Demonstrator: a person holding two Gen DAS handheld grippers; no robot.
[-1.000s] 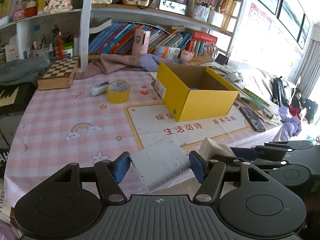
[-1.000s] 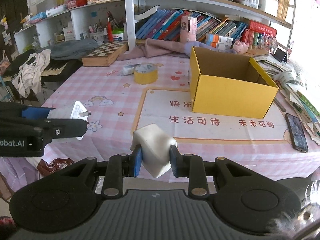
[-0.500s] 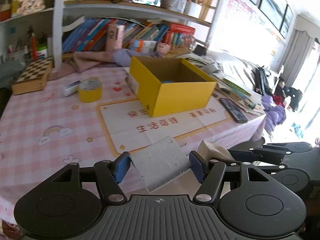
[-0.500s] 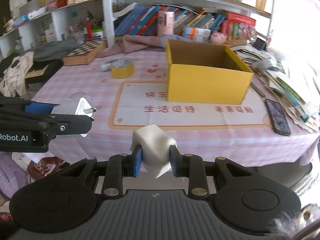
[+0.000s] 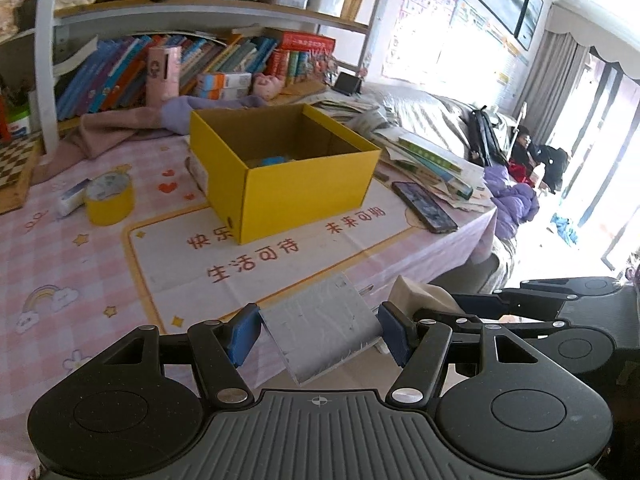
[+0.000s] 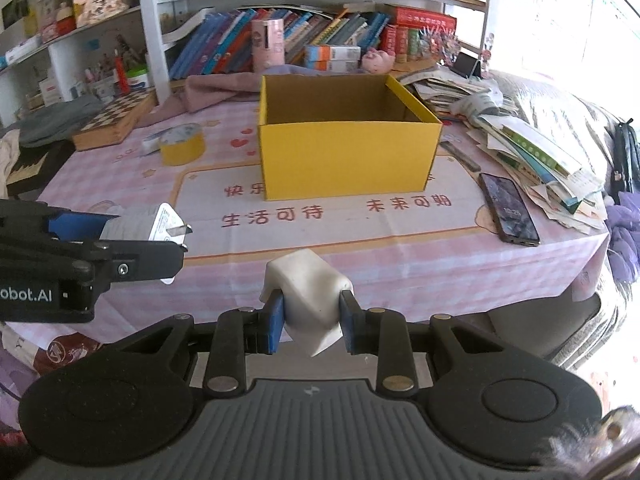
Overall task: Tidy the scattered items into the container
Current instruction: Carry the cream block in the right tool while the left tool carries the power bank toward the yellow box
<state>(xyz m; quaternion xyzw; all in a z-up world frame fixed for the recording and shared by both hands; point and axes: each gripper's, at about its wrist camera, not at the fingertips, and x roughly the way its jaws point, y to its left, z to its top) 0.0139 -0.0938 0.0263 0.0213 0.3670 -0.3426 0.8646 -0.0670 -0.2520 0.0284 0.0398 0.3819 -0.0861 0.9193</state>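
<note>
yellow box (image 6: 348,156): open, on table | tape roll (image 6: 182,147): left of box | charger (image 5: 320,330), white block (image 6: 310,298): held

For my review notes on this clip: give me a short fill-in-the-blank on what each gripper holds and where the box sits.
The left gripper is shut on a white plug-in ____.
The right gripper is shut on a ____ block.
The cardboard box is coloured ____.
The tape roll lies ____ the box.

Missing: charger; white; yellow; outside

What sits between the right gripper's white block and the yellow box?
Right wrist view: only bare tablecloth with its printed red characters lies between the white block in the right gripper and the yellow box.
</note>
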